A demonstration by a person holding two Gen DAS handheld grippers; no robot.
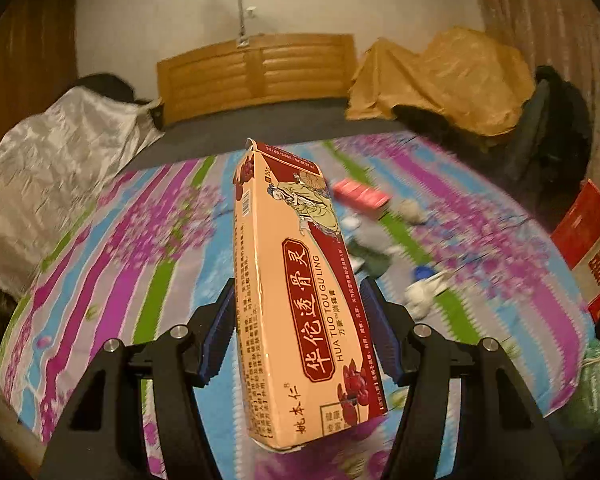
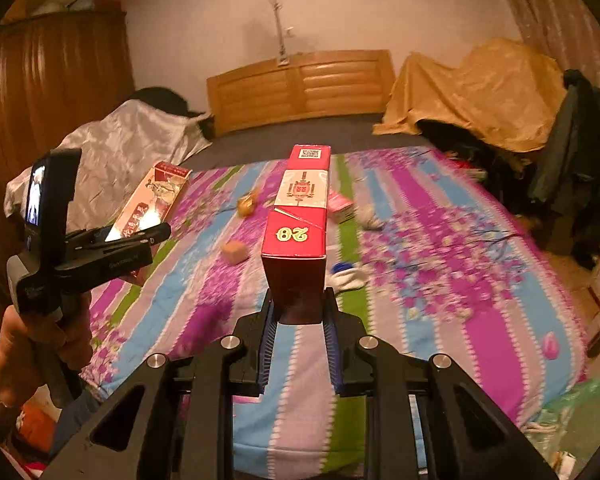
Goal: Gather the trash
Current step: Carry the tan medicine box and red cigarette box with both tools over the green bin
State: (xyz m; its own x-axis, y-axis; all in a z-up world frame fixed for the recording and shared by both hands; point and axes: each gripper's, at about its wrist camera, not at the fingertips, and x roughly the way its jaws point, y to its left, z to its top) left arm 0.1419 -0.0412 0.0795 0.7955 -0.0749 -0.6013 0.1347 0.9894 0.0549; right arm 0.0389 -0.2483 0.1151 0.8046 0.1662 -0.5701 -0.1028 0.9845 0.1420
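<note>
Both grippers loaded, up off the bedspread (image 2: 439, 208). Left gripper (image 1: 298, 316) clamps the peach ointment box (image 1: 296, 280), long axis pointing fwd along the fingers. Right gripper (image 2: 298, 320) pinches the red carton (image 2: 300, 216) at its near end (same fwd lie). Other scraps lie on the bed beyond.

Bedroom under warm, dim light. Pale wall (image 2: 204, 20) across the top of the frame. Wooden headboard (image 2: 300, 88) at upper centre, dark mattress (image 2: 300, 136) below it. Striped floral bedspread (image 2: 459, 248) filled the middle and lower frame. Brown wardrobe (image 2: 52, 92) stood upper left, curtain (image 1: 539, 20) hung upper right. Mustard cloth (image 2: 479, 92) draped right, silvery sheet (image 1: 60, 144) left.
</note>
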